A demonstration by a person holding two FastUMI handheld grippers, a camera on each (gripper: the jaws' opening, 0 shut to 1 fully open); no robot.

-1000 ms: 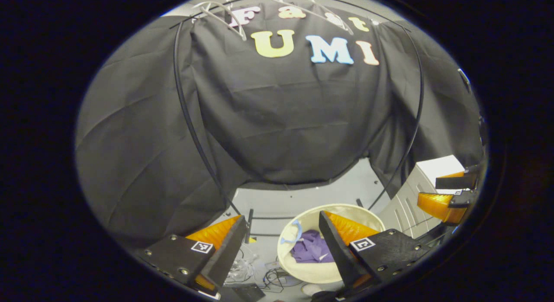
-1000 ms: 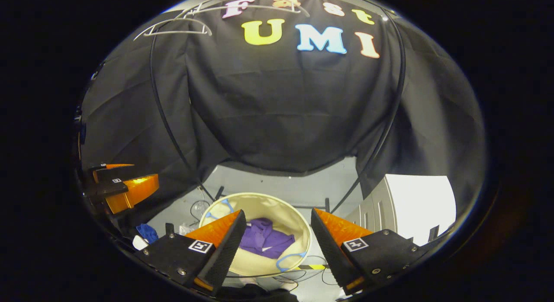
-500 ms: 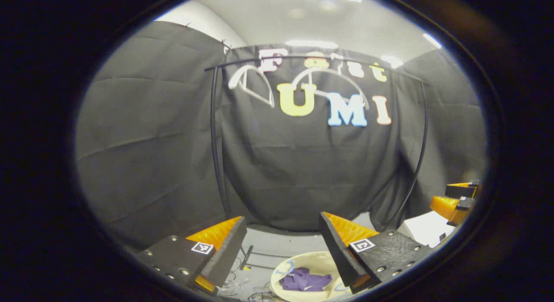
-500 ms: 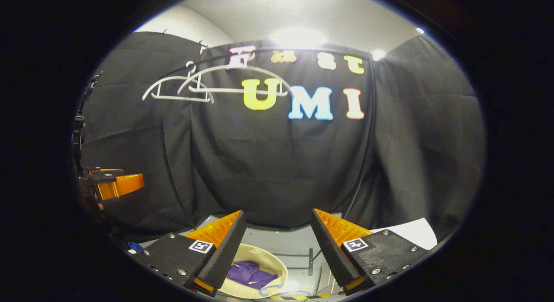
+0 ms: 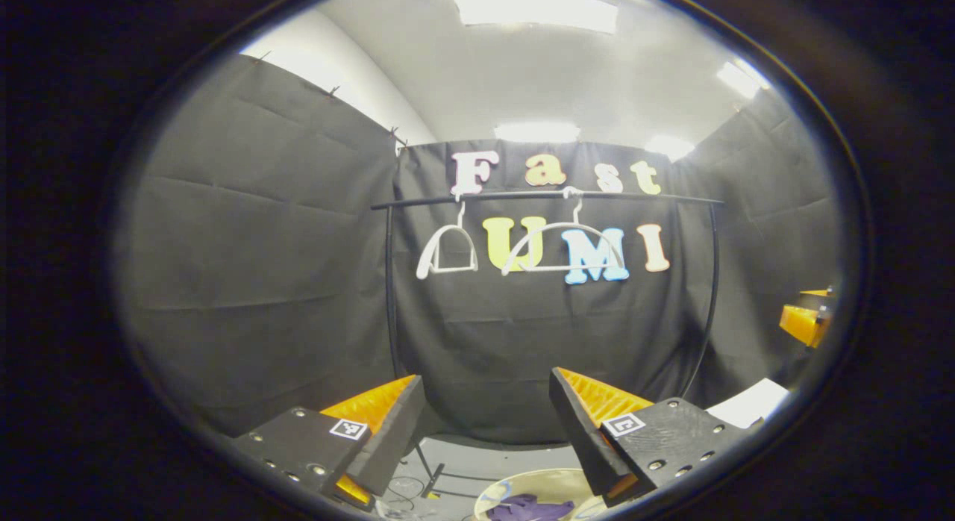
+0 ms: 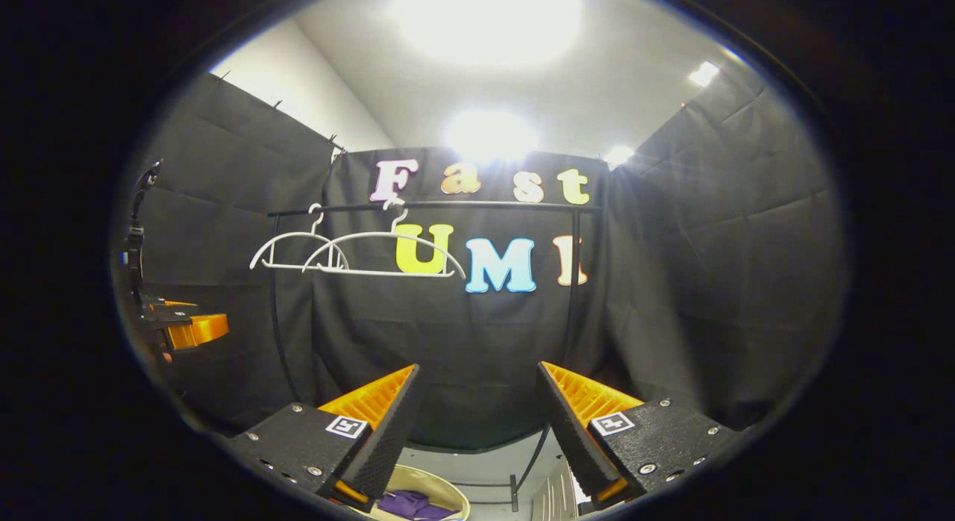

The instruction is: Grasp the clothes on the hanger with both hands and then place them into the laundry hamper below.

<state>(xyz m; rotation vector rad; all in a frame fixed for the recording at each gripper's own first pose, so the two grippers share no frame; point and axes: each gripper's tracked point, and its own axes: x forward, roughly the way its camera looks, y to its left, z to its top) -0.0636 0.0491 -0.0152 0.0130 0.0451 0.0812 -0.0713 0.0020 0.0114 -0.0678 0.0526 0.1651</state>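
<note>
With the purple garment (image 5: 530, 508) lying in the laundry hamper (image 5: 507, 490) below the rail (image 5: 545, 198), both hangers (image 5: 565, 248) bare, the left gripper (image 5: 485, 431) and right gripper (image 6: 477, 431) gape empty, so the deposit appears complete, calling only for withdrawal.

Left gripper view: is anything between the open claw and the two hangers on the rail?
Nothing. In the left gripper view the stretch from the left claw up to the hangers is bare, with black cloth wall behind.

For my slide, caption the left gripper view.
Open tool faces two bare hangers on the rail; purple garment in hamper below.
</note>
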